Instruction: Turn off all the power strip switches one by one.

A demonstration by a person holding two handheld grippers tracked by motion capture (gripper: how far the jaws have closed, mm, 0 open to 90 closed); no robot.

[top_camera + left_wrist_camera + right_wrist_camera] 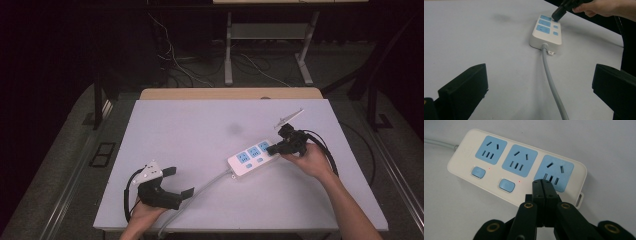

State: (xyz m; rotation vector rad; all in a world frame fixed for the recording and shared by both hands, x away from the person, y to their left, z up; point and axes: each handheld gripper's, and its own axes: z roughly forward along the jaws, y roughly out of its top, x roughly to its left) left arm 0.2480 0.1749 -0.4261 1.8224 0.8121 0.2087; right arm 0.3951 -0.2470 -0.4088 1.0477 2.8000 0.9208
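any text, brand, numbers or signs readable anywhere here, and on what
No text can be read.
Power strip: a faint embossed mark near its cable end, too faint to read.
Two blue switch buttons: each carries a small symbol, too blurred to make out.
Left tongs and right tongs: no lettering visible.

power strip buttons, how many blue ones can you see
2 on the power strip: one button below the cable-end socket, another below the middle socket. The shut right gripper covers the spot below the third socket, so one may hide there.
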